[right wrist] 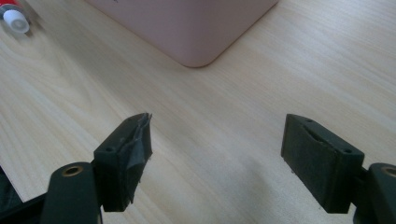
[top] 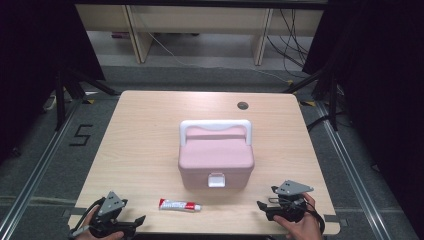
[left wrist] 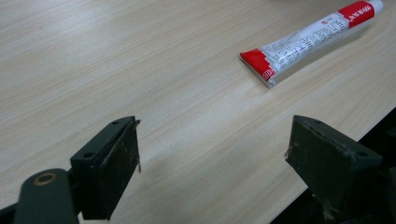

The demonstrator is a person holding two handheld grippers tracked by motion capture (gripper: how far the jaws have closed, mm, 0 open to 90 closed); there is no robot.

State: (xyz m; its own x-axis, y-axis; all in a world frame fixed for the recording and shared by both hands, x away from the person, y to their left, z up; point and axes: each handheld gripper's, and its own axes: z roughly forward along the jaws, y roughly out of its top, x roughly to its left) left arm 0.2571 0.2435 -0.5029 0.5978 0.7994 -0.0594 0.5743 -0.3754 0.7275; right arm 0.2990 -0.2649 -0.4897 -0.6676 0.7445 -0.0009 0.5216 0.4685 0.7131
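Two grippers sit at the bottom edge of the high view, one in each lower corner, both over the near edge of a pale wood worktop [top: 140,145]. The left gripper [top: 131,226] is held in a hand at the lower left of the frame, and in the left gripper view its black jaws stand spread wide apart with only bare wood grain between them. The right gripper [top: 266,208] is held in a hand [top: 300,227] at the lower right of the frame; in the right gripper view its jaws are likewise spread, holding nothing.

A pink box [top: 215,160] with a white carry handle [top: 215,126] folded toward the far side and a white latch [top: 216,179] on its near face stands in the middle of the high view. Its lid is down. In the right gripper view one rounded lower corner of the box fills the top centre of the frame, well ahead of the jaws.

A red and white tube [top: 179,205] lies flat on the worktop in the lower centre of the high view, just in front of the box and apart from it, between the two grippers. Its white cap [top: 198,206] points toward the right of the frame. In the left gripper view the tube runs diagonally across the upper right, crimped red end nearest the jaws.

A small dark round hole [top: 242,105] marks the worktop near its far edge.
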